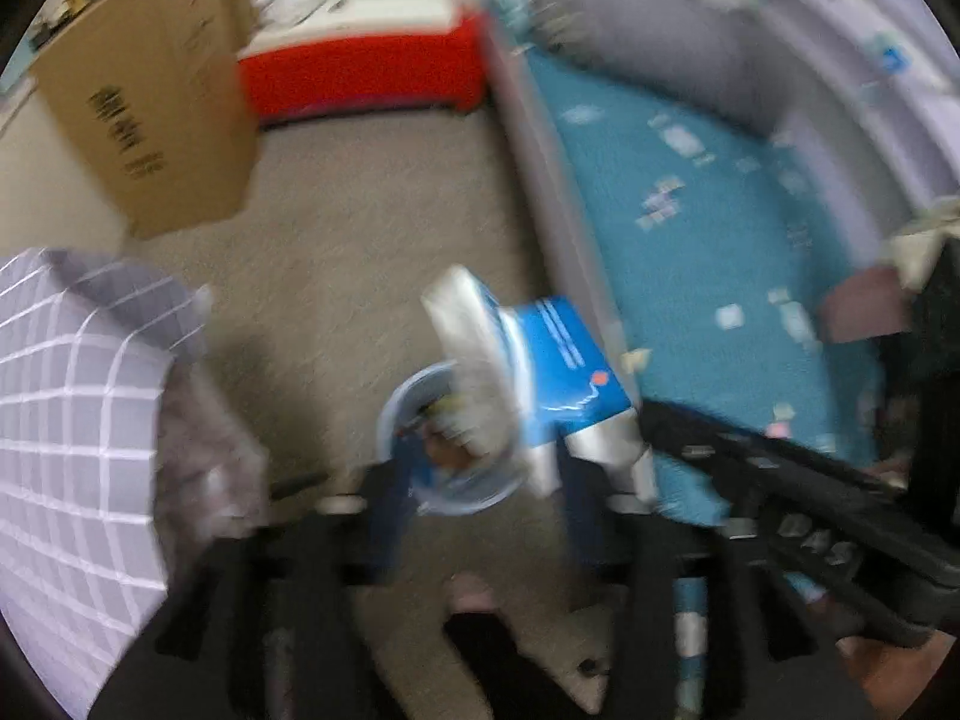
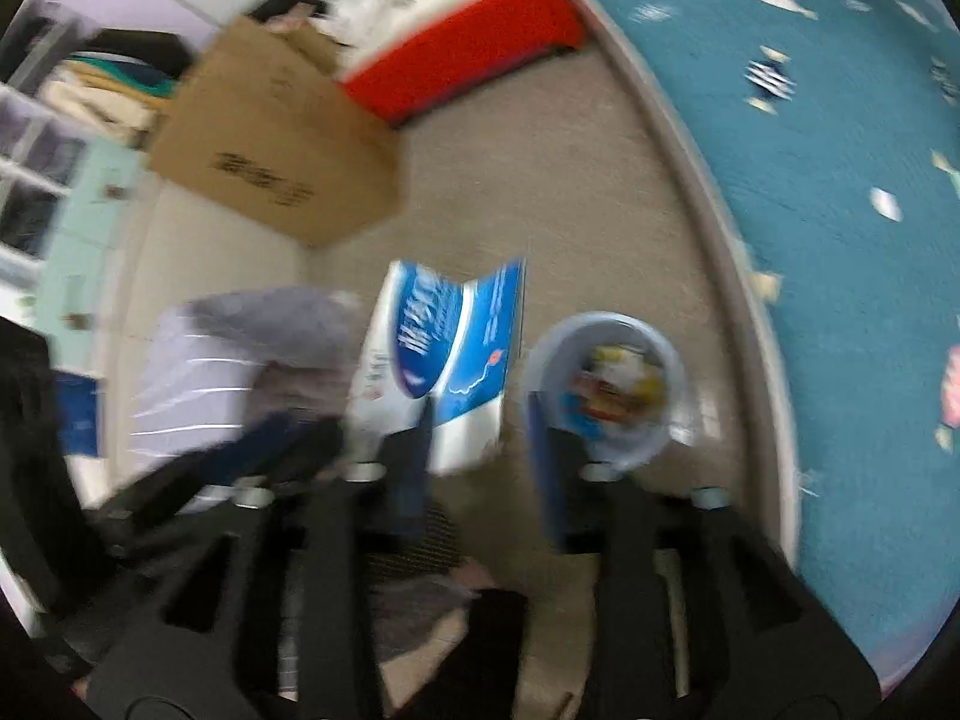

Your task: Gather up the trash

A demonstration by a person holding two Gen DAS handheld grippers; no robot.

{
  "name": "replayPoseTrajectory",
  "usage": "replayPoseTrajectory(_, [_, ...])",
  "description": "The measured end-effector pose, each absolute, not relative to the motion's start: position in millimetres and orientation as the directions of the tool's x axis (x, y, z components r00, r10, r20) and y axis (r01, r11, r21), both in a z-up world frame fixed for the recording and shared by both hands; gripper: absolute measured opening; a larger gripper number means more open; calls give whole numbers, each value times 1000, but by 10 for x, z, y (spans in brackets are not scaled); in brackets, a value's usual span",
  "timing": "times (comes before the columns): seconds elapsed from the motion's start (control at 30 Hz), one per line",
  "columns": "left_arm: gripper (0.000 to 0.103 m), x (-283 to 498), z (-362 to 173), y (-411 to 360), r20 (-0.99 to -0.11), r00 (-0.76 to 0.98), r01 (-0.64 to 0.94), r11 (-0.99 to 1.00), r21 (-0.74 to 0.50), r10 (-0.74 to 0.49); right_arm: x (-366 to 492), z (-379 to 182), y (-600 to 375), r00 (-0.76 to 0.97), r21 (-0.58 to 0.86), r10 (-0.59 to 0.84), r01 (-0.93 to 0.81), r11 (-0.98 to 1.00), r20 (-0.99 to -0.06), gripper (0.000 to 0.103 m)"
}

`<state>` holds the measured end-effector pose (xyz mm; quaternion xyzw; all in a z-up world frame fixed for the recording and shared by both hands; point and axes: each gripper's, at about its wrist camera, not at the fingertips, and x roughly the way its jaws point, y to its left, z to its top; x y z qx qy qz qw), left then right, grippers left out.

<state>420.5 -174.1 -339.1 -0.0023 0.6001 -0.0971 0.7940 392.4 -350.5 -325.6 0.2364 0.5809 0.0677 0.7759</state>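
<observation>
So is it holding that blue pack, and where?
Cannot tell, it is too blurred. The blue pack is near the bin, its bottom edge by the right gripper's finger, but no clear grip shows.

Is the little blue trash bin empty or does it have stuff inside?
Not empty. The bin stands upright on the carpet, with colorful wrappers showing inside its rim.

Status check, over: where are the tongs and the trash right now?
Left tongs open above the bin. Right tongs open, the blue-white package at their left finger; grip unclear. Bin already holds wrappers. Nothing blocking it.
</observation>
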Motion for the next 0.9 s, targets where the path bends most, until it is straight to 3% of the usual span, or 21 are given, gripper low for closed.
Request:
replayPoseTrajectory(0.33, [70,4009,-3269,-1394,-957,266,19,993,-118,-118,3723,-3087,-3546,300,411,371,81,908,-879,49])
replayPoseTrajectory(0.53, [75,3724,-2622,-1216,-929,369,-7,999,-39,-33,3630,-2605,-3238,352,406,392,-37,913,-850,50])
replayPoseTrajectory(0.9, [81,2993,-1396,-714,-815,578,-101,995,-19,43,3120,-1539,-2758,501,349,402,-200,915,-767,62])
